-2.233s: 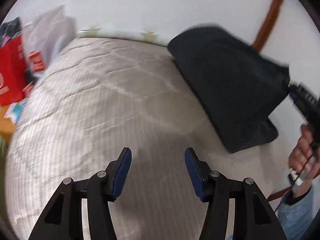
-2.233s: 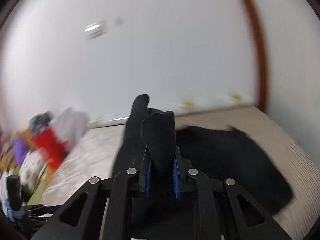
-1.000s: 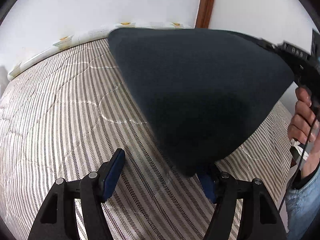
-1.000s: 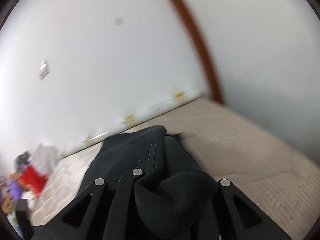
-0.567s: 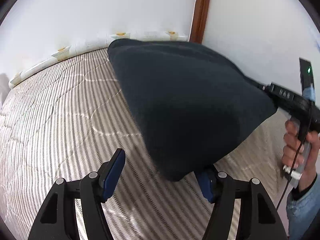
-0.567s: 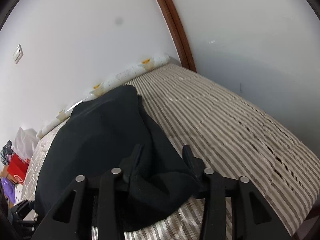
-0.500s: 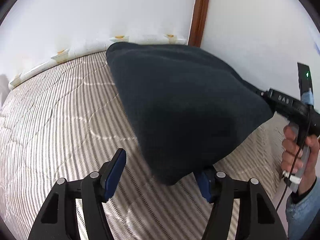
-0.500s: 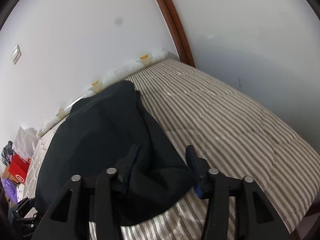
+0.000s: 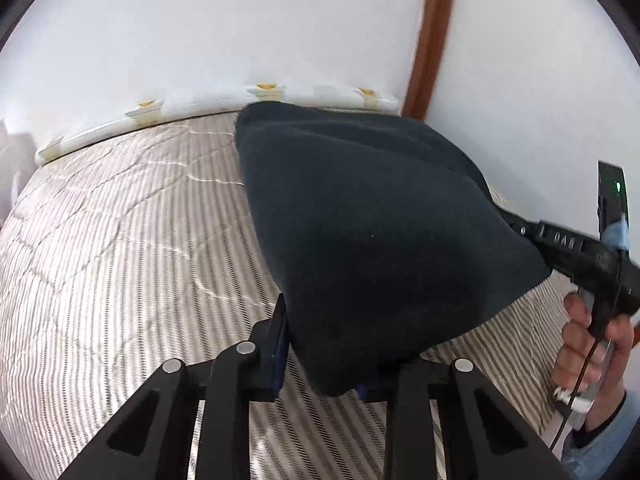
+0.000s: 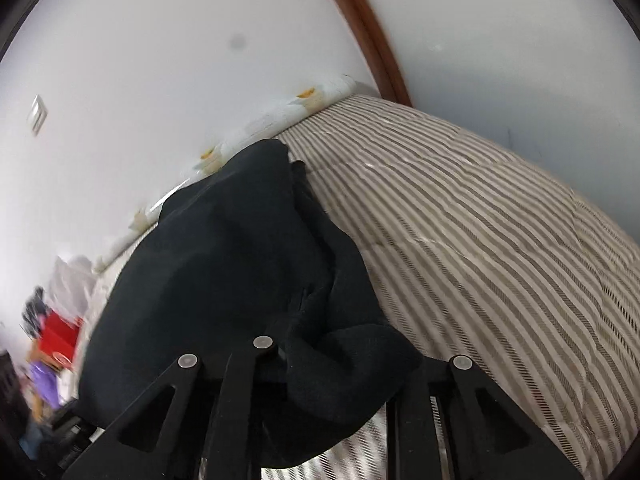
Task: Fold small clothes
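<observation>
Dark garment (image 9: 372, 232), a navy or black knit piece, is held off the striped mattress (image 9: 120, 260) between my two tools; its far end appears to trail down toward the mattress near the wall, though I cannot confirm contact.

Left gripper (image 9: 320, 364): the fingers sit close about the garment's lowest corner, blue pads partly visible on either side of the cloth. I judge the corner pinched, but the cloth hides the actual contact.

Right gripper (image 10: 332, 376): cloth is bunched over the fingers and covers the tips completely. From the left wrist view the tool's body runs into the garment's right corner, and that corner stays up, so I judge it clamped on the fabric. Finger position itself is not visible.

Progress: no fold is evident. The garment hangs as a loose, roughly triangular drape with a rumpled wad at the right tool. I assess this as the spreading stage, with the piece being taken by two corners.

Outstanding, in my judgement: lay it flat on the mattress, smooth it, make the folds, set it aside.

Other items: coloured clutter including something red (image 10: 60, 336) lies beyond the far left edge of the bed, blurred. No other clothes are identifiable.
</observation>
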`<act>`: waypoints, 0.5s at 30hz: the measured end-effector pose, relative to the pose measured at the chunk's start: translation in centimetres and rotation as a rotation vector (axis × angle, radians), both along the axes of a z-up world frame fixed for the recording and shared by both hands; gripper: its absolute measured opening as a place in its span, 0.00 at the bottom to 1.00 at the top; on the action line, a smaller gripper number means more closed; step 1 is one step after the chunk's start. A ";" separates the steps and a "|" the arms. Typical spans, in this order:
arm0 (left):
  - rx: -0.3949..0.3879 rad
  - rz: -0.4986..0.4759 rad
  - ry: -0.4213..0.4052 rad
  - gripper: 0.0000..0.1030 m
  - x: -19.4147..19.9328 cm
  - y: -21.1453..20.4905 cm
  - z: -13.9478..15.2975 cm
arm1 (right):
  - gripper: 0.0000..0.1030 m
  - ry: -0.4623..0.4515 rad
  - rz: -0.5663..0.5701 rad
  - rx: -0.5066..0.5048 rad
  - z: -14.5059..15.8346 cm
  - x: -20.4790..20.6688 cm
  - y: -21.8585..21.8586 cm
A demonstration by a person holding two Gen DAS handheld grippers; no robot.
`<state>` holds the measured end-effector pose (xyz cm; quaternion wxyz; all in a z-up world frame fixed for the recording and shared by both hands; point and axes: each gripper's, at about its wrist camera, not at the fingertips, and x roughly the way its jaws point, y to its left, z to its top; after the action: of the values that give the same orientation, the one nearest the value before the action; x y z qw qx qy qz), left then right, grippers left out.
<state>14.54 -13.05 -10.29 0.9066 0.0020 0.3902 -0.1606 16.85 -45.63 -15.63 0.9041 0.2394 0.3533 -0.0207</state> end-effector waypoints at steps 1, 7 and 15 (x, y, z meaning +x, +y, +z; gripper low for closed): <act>-0.010 0.013 -0.010 0.21 -0.1 0.7 0.2 | 0.17 0.002 0.009 -0.005 0.1 0.4 0.7; -0.052 0.083 0.008 0.21 0.5 6.2 0.9 | 0.17 0.005 0.076 0.022 1.0 3.4 5.7; -0.050 0.225 0.022 0.21 -0.2 15.8 1.0 | 0.17 -0.003 0.237 0.002 1.4 7.2 15.8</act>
<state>14.32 2.73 -9.26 0.9144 -0.0663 0.3936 -0.0675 24.08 -29.85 -14.26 0.9006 0.1970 0.3776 0.0872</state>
